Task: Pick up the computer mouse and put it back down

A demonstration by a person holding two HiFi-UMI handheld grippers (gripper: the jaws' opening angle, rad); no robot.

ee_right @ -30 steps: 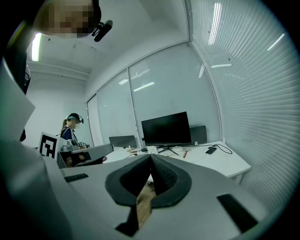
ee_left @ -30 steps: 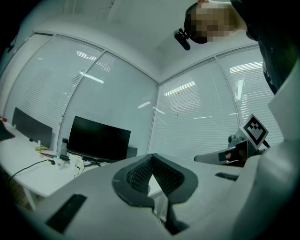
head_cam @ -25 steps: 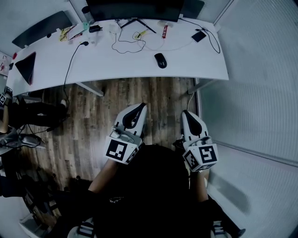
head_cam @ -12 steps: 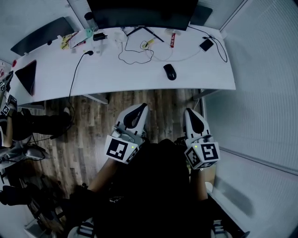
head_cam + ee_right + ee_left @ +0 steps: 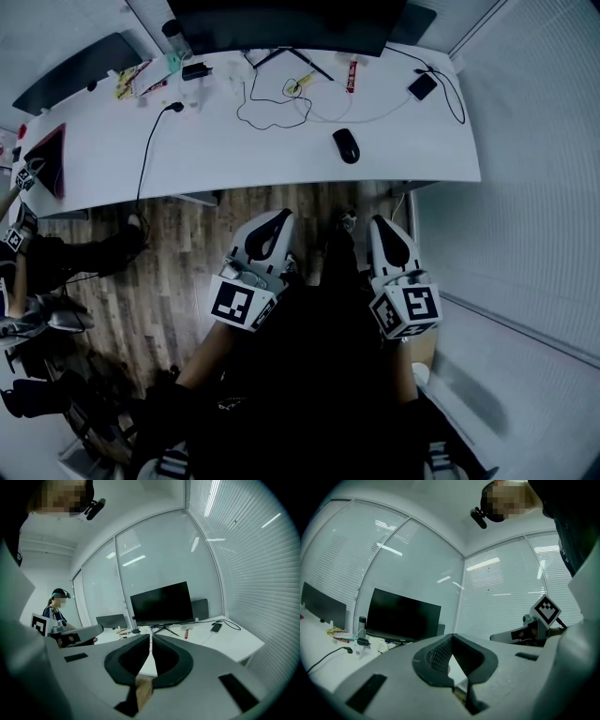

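A black computer mouse (image 5: 346,145) lies on the white desk (image 5: 234,141), right of centre and close to the front edge. My left gripper (image 5: 282,217) and right gripper (image 5: 379,224) hang side by side over the wooden floor, short of the desk, both pointing toward it. Each is shut with nothing between its jaws. In the left gripper view the left gripper (image 5: 451,637) has its tips together, and in the right gripper view the tips of the right gripper (image 5: 151,638) nearly touch. The mouse does not show in either gripper view.
A dark monitor (image 5: 281,19) stands at the back of the desk, with looped cables (image 5: 272,103), a phone (image 5: 423,86) and small items in front of it. A dark laptop (image 5: 49,150) lies at the left end. Another person (image 5: 28,262) sits at the left. Blinds line the right wall.
The desk and mouse have come nearer and sit lower in the head view. Both grippers have moved toward the desk together, still shut and empty.
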